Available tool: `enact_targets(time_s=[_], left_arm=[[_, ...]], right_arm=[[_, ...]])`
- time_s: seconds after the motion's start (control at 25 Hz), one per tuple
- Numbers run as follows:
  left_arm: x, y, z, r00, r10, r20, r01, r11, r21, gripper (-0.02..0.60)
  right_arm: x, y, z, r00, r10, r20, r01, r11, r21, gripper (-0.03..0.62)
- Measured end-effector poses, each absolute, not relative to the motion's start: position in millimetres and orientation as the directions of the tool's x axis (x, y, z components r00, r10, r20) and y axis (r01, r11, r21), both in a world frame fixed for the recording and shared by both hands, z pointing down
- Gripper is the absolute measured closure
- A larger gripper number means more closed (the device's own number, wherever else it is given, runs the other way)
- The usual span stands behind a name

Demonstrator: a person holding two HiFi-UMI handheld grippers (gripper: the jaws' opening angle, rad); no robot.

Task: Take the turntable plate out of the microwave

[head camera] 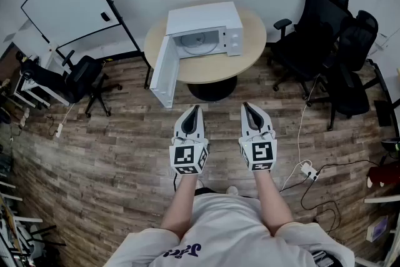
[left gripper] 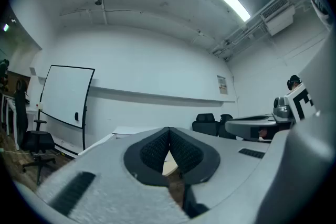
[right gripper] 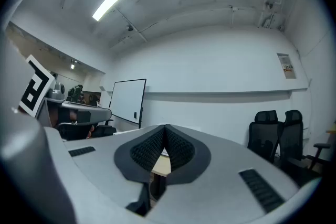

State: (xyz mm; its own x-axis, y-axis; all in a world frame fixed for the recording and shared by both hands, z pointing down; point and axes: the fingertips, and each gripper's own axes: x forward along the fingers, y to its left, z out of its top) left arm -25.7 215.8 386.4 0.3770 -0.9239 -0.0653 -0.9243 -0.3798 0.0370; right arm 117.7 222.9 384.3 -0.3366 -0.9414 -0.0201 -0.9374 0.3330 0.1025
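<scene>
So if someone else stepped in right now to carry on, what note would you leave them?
Both shut and empty: left hand-held gripper and right hand-held gripper, held level, well short of the round table.
The microwave stands on the table with its door swung open; the turntable plate lies inside.
Done: door open.
Left: step up, grip the plate, lift it out.

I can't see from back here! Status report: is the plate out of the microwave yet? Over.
Left gripper, right gripper: fingers shut, empty, short of the table. Turntable plate inside microwave, door open. Path looks clear.
</scene>
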Motion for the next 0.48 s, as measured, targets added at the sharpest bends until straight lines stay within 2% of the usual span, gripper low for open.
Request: enact_targets(time_s=[0.48], left_arm=[[6.2,223.0,394.8,0.417,-0.908,-0.046,-0.908,-0.418,0.027,0.566]], right_arm=[[130.9,229.7,394.0,-0.363,-0.930,-0.046,-0.931,0.364,-0.016,0.577]])
